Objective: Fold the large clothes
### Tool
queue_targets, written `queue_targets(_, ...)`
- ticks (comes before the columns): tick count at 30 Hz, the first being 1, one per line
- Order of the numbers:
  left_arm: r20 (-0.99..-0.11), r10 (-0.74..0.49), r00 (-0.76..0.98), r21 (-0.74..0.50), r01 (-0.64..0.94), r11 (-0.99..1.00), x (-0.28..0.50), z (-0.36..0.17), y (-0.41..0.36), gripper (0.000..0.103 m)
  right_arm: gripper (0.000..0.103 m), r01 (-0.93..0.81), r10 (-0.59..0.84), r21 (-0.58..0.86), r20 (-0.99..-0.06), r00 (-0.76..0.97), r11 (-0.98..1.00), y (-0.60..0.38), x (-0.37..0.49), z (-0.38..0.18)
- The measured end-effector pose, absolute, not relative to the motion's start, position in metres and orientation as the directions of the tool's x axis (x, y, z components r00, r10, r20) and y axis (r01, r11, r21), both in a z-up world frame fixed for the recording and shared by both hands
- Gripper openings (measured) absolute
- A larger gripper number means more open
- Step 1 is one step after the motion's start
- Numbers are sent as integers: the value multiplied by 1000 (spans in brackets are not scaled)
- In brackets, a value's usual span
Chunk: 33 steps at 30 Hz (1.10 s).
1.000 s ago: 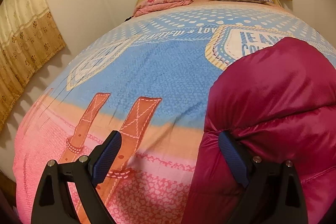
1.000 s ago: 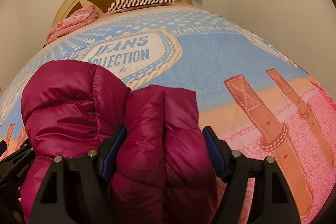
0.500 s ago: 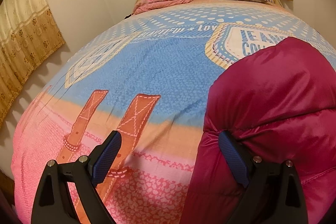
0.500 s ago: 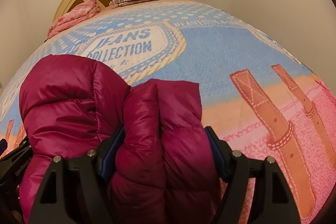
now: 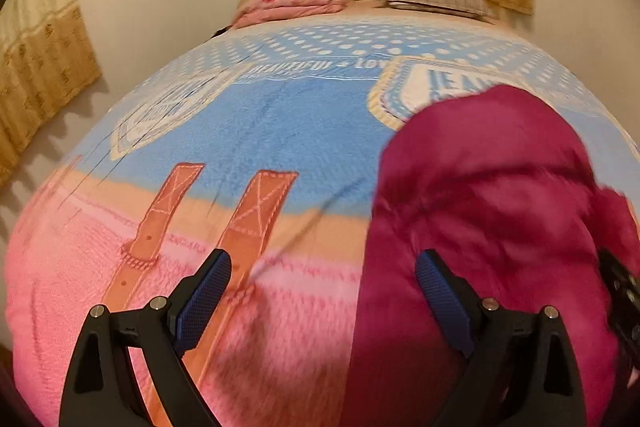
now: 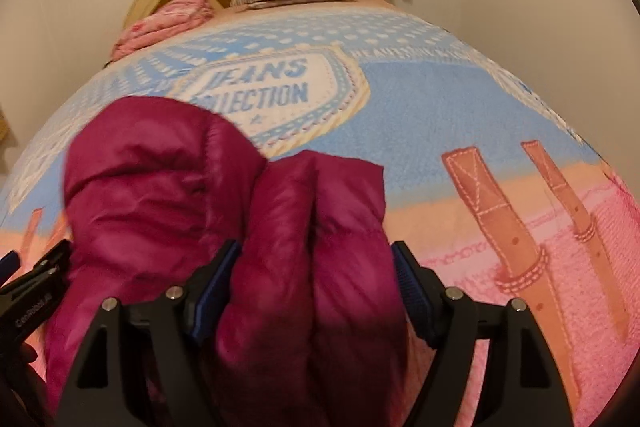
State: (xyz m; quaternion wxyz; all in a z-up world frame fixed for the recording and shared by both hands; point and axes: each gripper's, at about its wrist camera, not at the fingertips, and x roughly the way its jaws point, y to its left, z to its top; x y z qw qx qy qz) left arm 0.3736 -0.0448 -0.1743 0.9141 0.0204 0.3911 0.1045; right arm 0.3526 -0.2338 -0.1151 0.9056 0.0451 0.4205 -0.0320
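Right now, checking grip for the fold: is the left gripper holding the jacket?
No: the left gripper is open, with the maroon jacket beside it.

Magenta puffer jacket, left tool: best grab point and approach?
Take the puffy rolled edge of the magenta puffer jacket that bulges beside the left tool, coming in sideways from the bare blanket on its left. That edge stands up thick and rounded, so open jaws can straddle it. The right tool already pinches the neighbouring fold.

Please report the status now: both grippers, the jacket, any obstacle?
Left gripper open, holding nothing. Right gripper shut on magenta puffy down jacket, bunched on blanket. No obstacle seen.
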Motion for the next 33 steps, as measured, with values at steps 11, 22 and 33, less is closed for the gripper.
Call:
queue_targets(11, -716, 103, 691, 32, -115, 993, 347, -188, -46, 94, 79, 73, 37, 116, -737, 675, 991, -243, 322, -124)
queue_targets(22, -715, 25, 699, -18, -54, 998, 349, -198, -43, 94, 79, 66, 143, 246, -739, 658, 967, -259, 327, -139)
queue_targets(33, -698, -37, 715, 31, 82, 996, 343, -192, -71, 44, 62, 11, 191, 256, -747, 637, 967, -253, 327, -142)
